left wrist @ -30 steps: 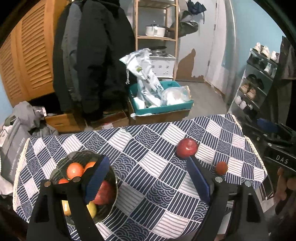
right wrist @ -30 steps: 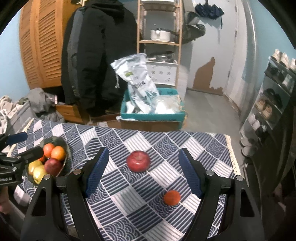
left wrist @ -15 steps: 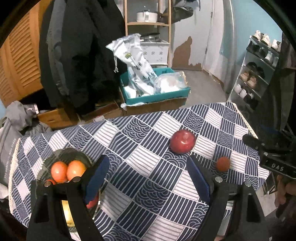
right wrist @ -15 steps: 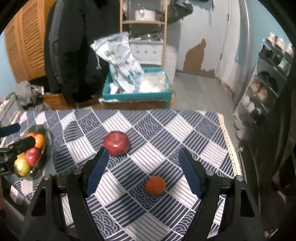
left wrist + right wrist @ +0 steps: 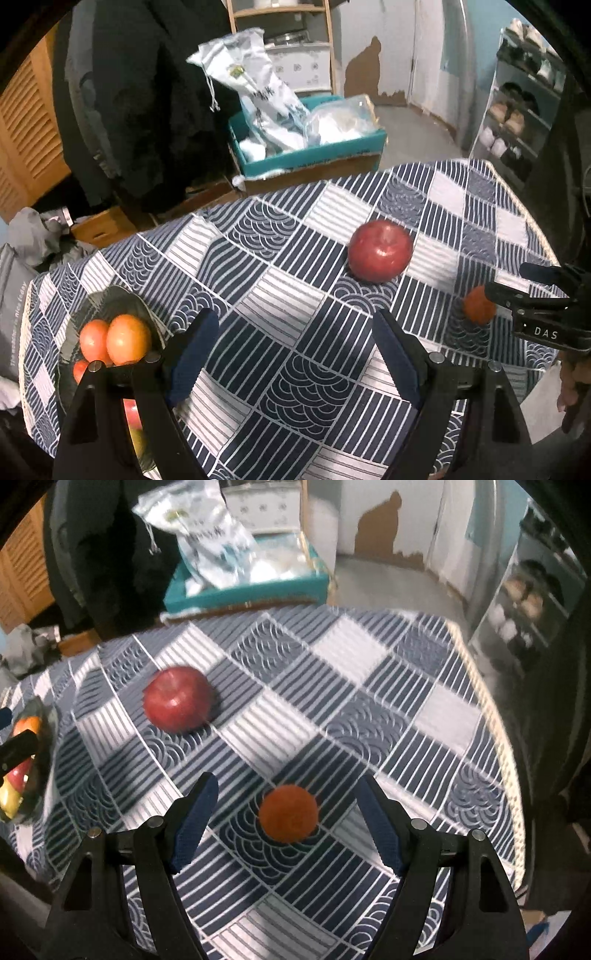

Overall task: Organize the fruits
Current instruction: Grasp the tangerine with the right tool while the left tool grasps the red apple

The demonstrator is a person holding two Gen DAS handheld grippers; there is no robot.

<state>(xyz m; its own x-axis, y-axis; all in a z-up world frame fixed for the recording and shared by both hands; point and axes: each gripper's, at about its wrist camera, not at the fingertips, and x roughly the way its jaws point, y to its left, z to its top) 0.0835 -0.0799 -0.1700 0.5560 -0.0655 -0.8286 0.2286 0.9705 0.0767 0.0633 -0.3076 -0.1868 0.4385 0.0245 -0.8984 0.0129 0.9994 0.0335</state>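
Observation:
A red apple (image 5: 380,250) (image 5: 177,698) lies on the patterned tablecloth (image 5: 280,295). A small orange (image 5: 289,814) (image 5: 478,305) lies nearer the right edge. A dark glass bowl (image 5: 110,306) at the left holds several fruits (image 5: 127,338); it shows at the left edge of the right wrist view (image 5: 40,716). My left gripper (image 5: 295,347) is open and empty above the cloth between bowl and apple. My right gripper (image 5: 286,816) is open, with the orange lying between its fingers, apart from both pads.
The table's far and right edges (image 5: 491,709) drop to the floor. Behind stand a teal box with bags (image 5: 306,147), hanging coats (image 5: 147,92), a shelf and a shoe rack (image 5: 524,92).
Both grippers have moved forward and down over the table. The right gripper has closed in on the orange, now between its fingers. The left has moved right, away from the bowl.

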